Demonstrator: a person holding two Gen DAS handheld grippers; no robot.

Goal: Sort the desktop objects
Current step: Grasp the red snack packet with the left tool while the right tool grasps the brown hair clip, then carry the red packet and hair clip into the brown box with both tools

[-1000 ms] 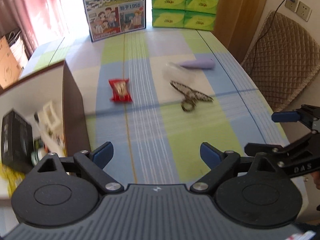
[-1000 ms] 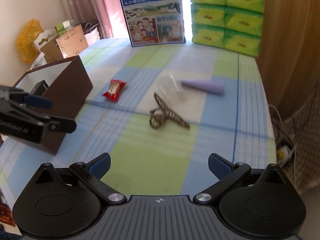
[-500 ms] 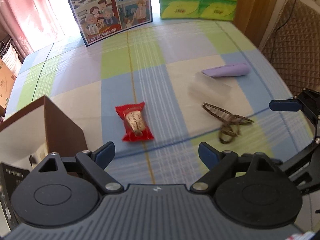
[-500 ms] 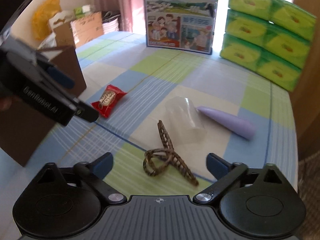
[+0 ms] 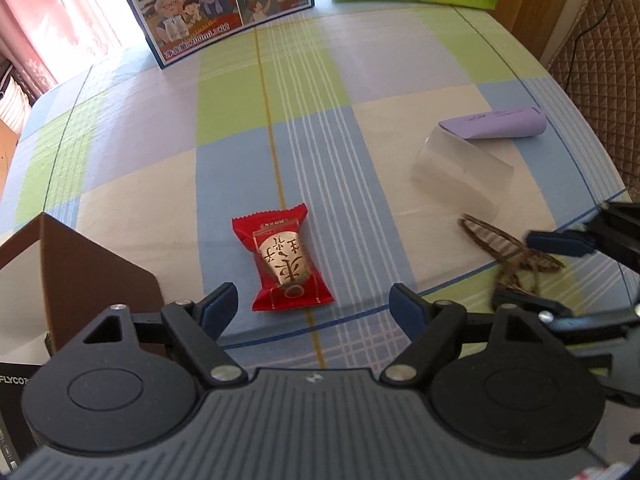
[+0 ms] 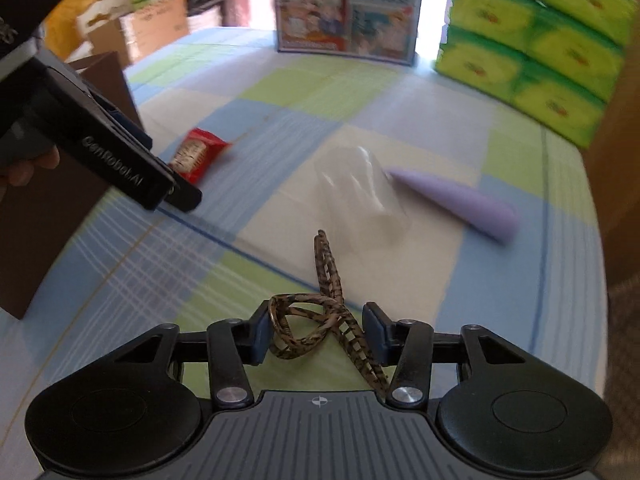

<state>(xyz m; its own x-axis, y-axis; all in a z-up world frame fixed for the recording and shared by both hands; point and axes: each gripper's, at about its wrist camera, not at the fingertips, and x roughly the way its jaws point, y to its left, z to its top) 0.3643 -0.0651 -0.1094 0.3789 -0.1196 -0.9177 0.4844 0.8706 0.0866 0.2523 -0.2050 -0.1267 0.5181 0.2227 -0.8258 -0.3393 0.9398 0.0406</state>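
A red snack packet (image 5: 286, 266) lies on the checked tablecloth just ahead of my open, empty left gripper (image 5: 314, 306); it also shows in the right wrist view (image 6: 196, 154). A tortoiseshell hair claw clip (image 6: 316, 322) lies between the pads of my right gripper (image 6: 318, 334), whose jaws have narrowed around it with the left pad touching its ring. The clip (image 5: 516, 258) and right gripper (image 5: 532, 270) also show at the right of the left wrist view. A clear plastic cup (image 5: 460, 172) and a purple paper cone (image 5: 496, 122) lie on their sides behind the clip.
A brown open box (image 5: 92, 276) holding a black item stands at the left. A milk carton box (image 5: 224, 0) and stacked green tissue packs (image 6: 532, 48) stand at the table's far edge. A quilted chair (image 5: 600, 60) is beyond the right edge.
Both grippers moved forward and down. The left closed in on the red packet. The right reached the hair clip and narrowed its jaws around it.
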